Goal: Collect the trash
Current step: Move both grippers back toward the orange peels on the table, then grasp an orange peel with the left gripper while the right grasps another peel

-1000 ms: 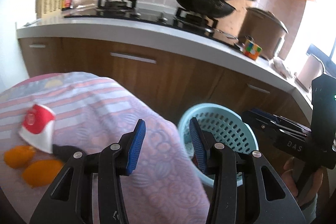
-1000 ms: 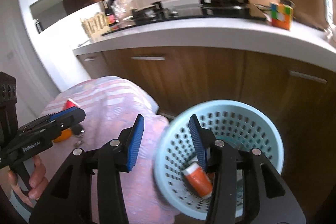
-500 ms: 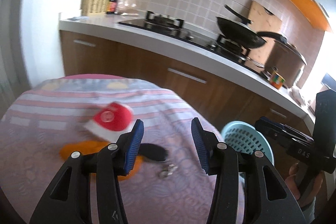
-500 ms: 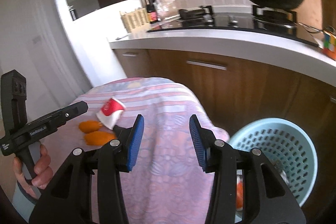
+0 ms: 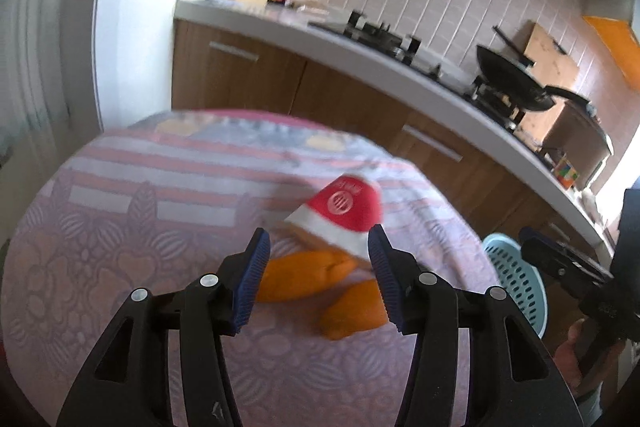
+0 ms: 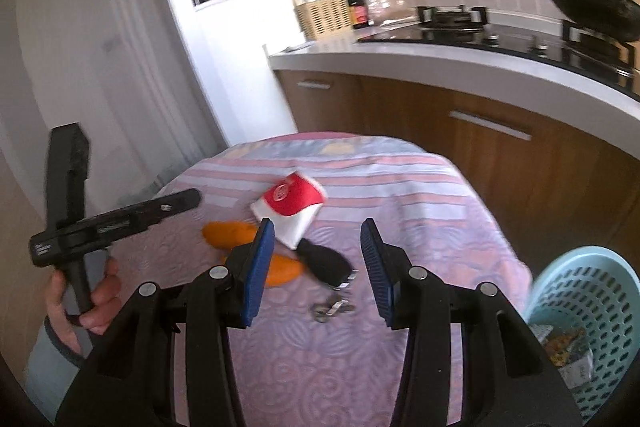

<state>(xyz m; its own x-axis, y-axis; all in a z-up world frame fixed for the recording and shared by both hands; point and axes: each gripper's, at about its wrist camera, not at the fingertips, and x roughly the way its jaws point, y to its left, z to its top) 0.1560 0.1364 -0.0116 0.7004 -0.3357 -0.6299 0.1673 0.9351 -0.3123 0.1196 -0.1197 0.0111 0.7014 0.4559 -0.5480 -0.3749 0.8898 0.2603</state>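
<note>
Above the clothed table (image 5: pixel 120 227), left gripper (image 5: pixel 318 277) just widened, empty, crushed cup (image 5: pixel 344 213) and orange peels (image 5: pixel 304 275) beyond its tips

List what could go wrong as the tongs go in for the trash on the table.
1. The black car key lies touching the crushed red-and-white paper cup and the orange peels; a grab could sweep it into the blue basket.
2. The left tongs, jaws just opening and empty, face two peel pieces; they may catch only one.
3. The cup sits partly on a peel and may slip away when pinched.
</note>
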